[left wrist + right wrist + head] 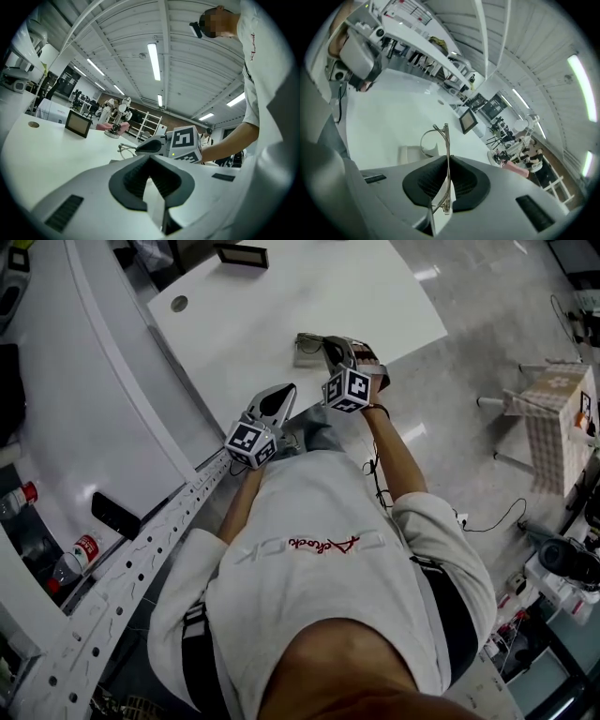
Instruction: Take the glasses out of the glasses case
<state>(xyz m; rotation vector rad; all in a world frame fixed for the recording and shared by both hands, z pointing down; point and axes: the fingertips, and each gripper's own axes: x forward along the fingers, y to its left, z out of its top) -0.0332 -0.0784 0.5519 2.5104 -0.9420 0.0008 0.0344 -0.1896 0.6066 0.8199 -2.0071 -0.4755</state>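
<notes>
Thin metal-framed glasses (pixel 446 140) stand edge-on between the pads of my right gripper (pixel 446 161), which is shut on them and holds them above the white table (pixel 389 122). Below them lies the open pale glasses case (pixel 410 153). In the head view the right gripper (pixel 330 348) holds the glasses (pixel 314 340) over the case (pixel 306 358) near the table's front edge. My left gripper (pixel 284 395) hovers just left of it, shut with nothing in it. From the left gripper view, the left gripper (pixel 151 161) points at the right gripper (pixel 150 146) and the glasses (pixel 125 148).
A small dark screen (pixel 242 254) stands at the table's far side, and a round cable hole (pixel 178 304) is at its left. Bottles (pixel 75 559) sit on a lower shelf at left. A chair with checked cloth (pixel 553 418) stands on the floor at right.
</notes>
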